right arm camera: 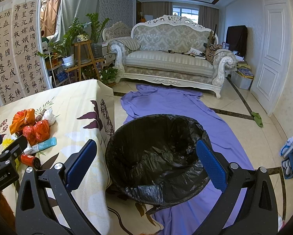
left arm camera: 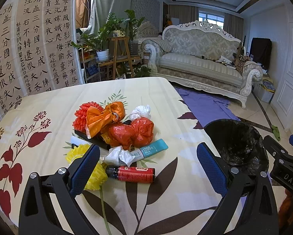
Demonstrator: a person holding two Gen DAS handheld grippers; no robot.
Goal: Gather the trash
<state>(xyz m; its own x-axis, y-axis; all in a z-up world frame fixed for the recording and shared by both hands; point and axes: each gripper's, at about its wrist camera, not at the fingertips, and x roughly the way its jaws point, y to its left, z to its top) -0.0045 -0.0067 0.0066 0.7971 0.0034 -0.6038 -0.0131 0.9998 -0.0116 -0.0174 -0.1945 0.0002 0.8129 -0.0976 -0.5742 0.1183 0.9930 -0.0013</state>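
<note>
Just beside table edge (right arm camera: 105,105), bin (right arm camera: 158,156)

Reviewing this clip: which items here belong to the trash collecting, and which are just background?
Job items:
- red bottle with black cap
- crumpled white tissue
- teal and white tube
- knotted orange plastic bags
- black-lined bin

Background:
- purple floor sheet
- white carved sofa
- green slippers
</note>
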